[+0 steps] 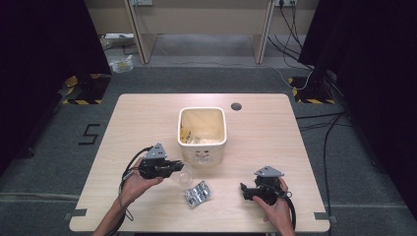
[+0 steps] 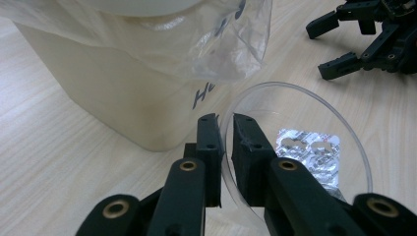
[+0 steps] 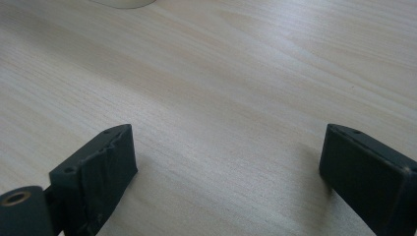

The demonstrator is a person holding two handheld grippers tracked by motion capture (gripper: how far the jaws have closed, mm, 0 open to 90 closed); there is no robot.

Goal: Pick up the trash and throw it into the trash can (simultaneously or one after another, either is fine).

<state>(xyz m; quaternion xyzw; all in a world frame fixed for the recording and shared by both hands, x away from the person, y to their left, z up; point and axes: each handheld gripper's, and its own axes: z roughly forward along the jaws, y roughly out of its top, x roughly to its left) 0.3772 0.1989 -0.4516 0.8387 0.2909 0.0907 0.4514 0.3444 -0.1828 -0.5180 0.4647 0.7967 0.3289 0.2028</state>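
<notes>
Plastic, clear and round: a transparent dish or lid stands on edge with its rim pinched between the two black jaws of the left gripper, which are closed tight on it. In the high view the same left gripper lies level in the person's left hand, pointing toward the table's middle, and the clear disc shows faintly at its tip.

Just beyond that tip, on the far side, stands the cream square plastic bin, lined with a thin clear bag whose loose edge hangs over the wall above the jaws (dark handwriting shows on the bin's wall, too partial to read). Seen through the disc, just past the jaws, a silver foil blister pack lies flat on the pale wooden table; from above, the foil pack sits between the two grippers, nearer the left one.

The right gripper rests low over the table, well apart from the disc, its jaws spread wide with bare wood between its pads.
</notes>
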